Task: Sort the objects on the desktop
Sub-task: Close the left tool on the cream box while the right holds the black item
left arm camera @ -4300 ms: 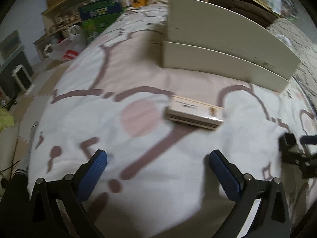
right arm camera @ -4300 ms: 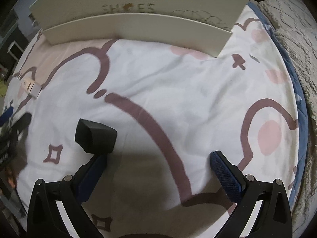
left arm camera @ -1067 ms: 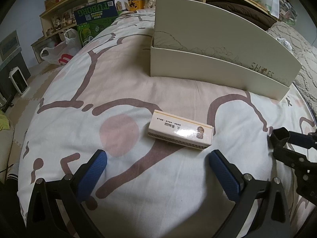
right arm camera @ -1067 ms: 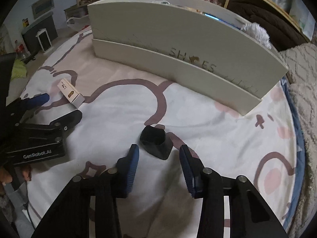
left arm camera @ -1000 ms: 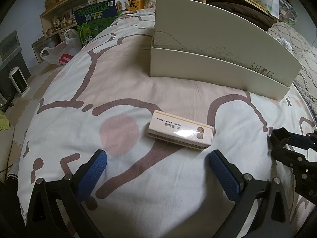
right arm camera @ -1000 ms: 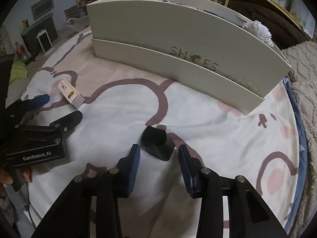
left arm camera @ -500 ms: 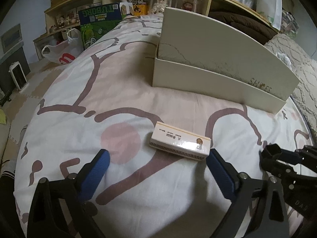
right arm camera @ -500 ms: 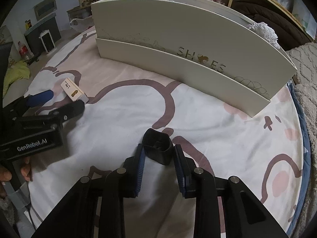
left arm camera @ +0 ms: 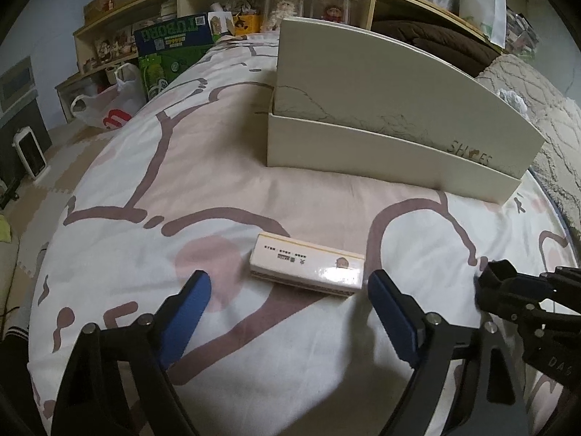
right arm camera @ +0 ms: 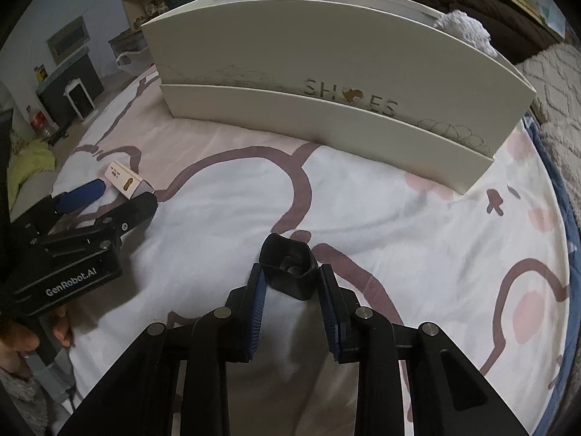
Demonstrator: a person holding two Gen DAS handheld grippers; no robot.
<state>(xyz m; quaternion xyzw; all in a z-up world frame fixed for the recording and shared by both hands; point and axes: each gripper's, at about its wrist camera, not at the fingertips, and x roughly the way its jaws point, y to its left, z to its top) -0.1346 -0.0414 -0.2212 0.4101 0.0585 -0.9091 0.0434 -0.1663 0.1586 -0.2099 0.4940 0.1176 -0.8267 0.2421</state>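
A small cream box [left arm camera: 308, 267] with printed labels lies flat on the patterned bedspread [left arm camera: 218, 167]. My left gripper [left arm camera: 288, 292] sits just before it, one blue pad off each end. Its jaws are closing and the pads do not touch the box. The same box [right arm camera: 125, 180] shows at the left of the right wrist view, with the left gripper [right arm camera: 109, 198] at it. My right gripper [right arm camera: 290, 292] is shut on a small hollow black cap [right arm camera: 288, 272], which rests on the bedspread. That cap [left arm camera: 499, 276] shows at the right edge of the left wrist view.
A large cream shoe box [right arm camera: 326, 127] with its lid raised stands behind both objects. Shelves with toys, a green carton [left arm camera: 170, 54] and a plastic bag [left arm camera: 105, 109] lie beyond the bed's far left. A person's hand [right arm camera: 21, 334] holds the left gripper.
The right jaws have closed from either side onto the black cap. The left jaws have narrowed from wide apart to just outside the cream box's ends.
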